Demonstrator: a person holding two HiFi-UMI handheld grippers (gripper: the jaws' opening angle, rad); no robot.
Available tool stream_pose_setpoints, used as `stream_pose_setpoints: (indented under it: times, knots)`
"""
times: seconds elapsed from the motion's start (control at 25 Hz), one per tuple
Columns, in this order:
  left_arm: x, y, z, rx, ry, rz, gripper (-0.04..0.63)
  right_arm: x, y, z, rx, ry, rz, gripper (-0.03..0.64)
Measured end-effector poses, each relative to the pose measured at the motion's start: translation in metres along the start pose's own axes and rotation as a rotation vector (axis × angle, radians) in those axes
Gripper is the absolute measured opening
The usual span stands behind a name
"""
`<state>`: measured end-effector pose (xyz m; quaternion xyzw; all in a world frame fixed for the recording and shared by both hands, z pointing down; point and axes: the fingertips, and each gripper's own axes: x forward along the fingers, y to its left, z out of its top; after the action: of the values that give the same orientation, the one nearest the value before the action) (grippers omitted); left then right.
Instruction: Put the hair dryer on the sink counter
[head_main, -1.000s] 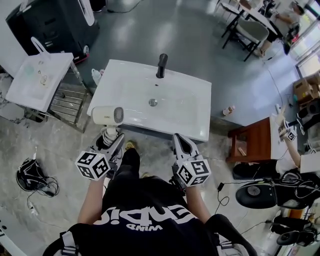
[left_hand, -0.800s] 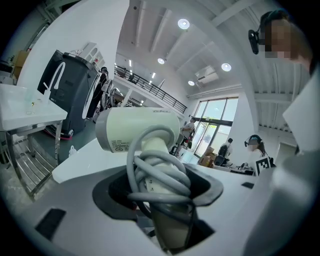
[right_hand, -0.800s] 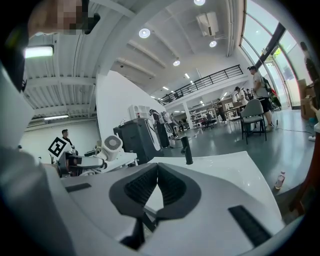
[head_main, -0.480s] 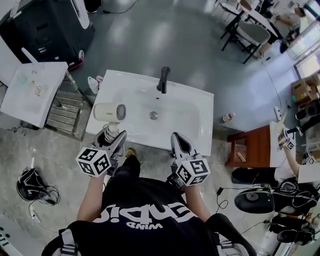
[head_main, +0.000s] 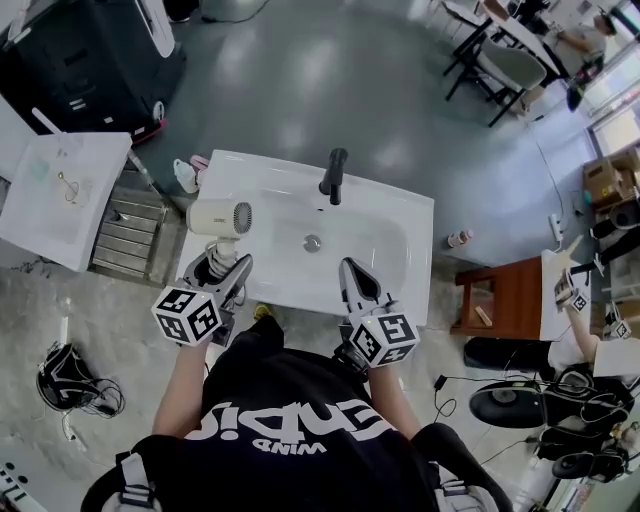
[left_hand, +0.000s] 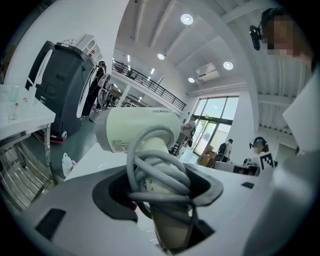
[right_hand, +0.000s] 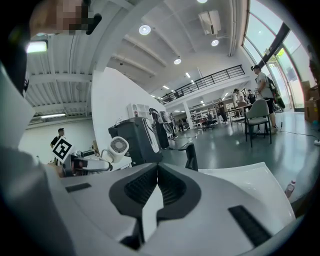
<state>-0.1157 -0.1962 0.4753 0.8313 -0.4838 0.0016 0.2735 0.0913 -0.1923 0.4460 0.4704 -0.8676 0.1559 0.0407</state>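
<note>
The cream hair dryer (head_main: 220, 217) hangs upright over the left end of the white sink counter (head_main: 400, 225), its barrel lying level. My left gripper (head_main: 222, 264) is shut on its handle, which has the grey cord (left_hand: 159, 175) wound round it. In the left gripper view the hair dryer's barrel (left_hand: 142, 130) fills the middle above the left gripper (left_hand: 161, 196). My right gripper (head_main: 354, 276) is shut and empty over the counter's front edge, right of the basin drain (head_main: 312, 242). The right gripper (right_hand: 157, 172) points past the black faucet (right_hand: 190, 156); the hair dryer (right_hand: 118, 148) shows at its left.
A black faucet (head_main: 333, 176) stands at the counter's back edge. A white side table (head_main: 50, 195) and a metal rack (head_main: 125, 232) stand left of the sink. A black machine (head_main: 90, 55) is behind them. A small bottle (head_main: 457, 238) and a wooden stool (head_main: 505, 290) are on the right.
The person has stepped towards the sink. Both grippers have moved forward from in front of the counter to over its front edge, the hair dryer carried along in the left one.
</note>
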Motion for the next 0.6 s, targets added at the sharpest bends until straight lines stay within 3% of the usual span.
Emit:
stream_pose_setpoints:
  times: [0.6]
  knots:
    - [0.054, 0.06, 0.003, 0.049, 0.117, -0.011, 0.285, 0.06, 0.001, 0.005, 0.014, -0.005, -0.023, 0.018]
